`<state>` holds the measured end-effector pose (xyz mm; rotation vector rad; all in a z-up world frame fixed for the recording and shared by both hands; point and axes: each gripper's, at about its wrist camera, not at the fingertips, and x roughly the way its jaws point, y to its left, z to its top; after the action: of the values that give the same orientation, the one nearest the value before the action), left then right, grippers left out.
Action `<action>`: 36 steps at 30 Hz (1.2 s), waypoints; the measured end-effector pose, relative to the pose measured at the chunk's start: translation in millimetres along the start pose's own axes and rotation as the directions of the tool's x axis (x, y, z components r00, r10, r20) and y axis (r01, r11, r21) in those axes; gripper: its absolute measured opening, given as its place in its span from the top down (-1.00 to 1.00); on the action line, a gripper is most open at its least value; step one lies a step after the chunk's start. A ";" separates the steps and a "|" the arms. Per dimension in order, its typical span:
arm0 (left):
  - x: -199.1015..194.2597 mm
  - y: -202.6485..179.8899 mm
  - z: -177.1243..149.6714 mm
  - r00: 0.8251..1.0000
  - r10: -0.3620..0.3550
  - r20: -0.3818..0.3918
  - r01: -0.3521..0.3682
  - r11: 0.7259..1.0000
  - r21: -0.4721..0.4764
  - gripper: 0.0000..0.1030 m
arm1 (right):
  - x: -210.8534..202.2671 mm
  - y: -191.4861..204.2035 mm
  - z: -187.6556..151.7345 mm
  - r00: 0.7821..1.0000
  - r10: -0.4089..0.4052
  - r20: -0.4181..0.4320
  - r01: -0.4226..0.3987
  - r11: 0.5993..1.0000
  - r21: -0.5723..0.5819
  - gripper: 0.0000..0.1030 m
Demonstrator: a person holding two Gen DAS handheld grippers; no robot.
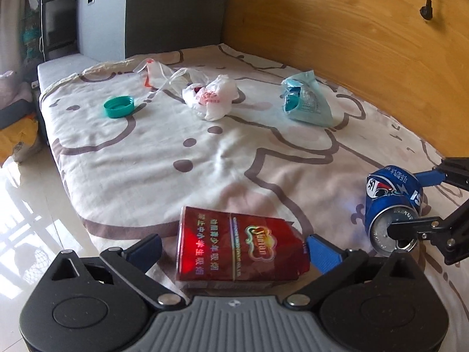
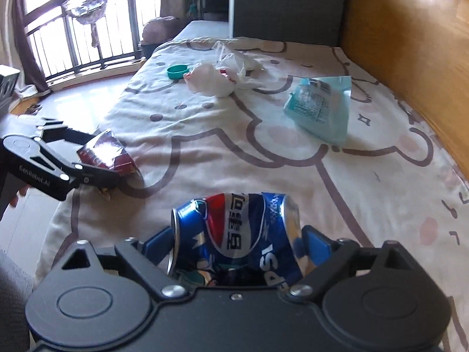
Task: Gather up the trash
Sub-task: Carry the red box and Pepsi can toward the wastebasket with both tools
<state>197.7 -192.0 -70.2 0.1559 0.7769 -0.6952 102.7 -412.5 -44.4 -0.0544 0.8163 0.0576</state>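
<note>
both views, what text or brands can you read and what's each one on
"Yunyan": gold logo on the red carton, seen upside down; the Chinese lines beside it are too distorted to read reliably.
"百事": on the blue can, its Latin logo only partly visible.
"GenRobot.AI": on the left gripper.
Teal packet: print too small.
White bag: red print blurred.

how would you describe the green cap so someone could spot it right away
On the cartoon-print blanket, look to the far end, away from both grippers. The green cap lies beside the white plastic bags; it is the only small round rigid thing there.
</note>
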 end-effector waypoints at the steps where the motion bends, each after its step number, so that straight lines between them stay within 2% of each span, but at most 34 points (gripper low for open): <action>1: 0.2 -1.5 0.3 1.000 0.004 -0.001 -0.004 1.000 0.001 -1.00 | 0.0 0.6 0.8 1.000 -0.006 0.000 0.006 1.000 0.008 -0.81; 4: 4.5 -5.1 1.1 1.000 0.016 -0.022 -0.017 1.000 -0.003 -0.98 | -0.9 4.2 0.1 1.000 -0.017 -0.004 0.017 1.000 0.022 -0.79; 8: 7.6 -8.7 0.4 0.998 0.052 -0.023 -0.052 0.999 0.006 -0.76 | -2.9 5.5 -1.8 0.999 -0.041 -0.013 0.042 0.997 0.068 -0.77; 15: 2.5 -4.9 0.0 0.999 0.032 -0.009 -0.033 0.999 -0.030 -0.72 | -8.1 9.5 -5.7 0.996 -0.086 -0.010 0.087 0.987 0.135 -0.71; 26: -33.7 -10.8 5.2 0.995 0.015 0.097 -0.009 0.998 -0.067 -0.72 | -32.0 8.7 -2.9 0.982 -0.176 0.069 0.154 0.955 0.252 -0.62; 36: -60.7 -7.4 4.0 0.988 0.035 0.152 -0.017 0.993 -0.117 -0.72 | -53.8 21.4 5.2 0.972 -0.203 0.121 0.163 0.946 0.280 -0.60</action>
<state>164.8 -167.8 -24.6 0.0070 0.6636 -0.6278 68.1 -392.4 -2.2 0.1291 0.6605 -0.2236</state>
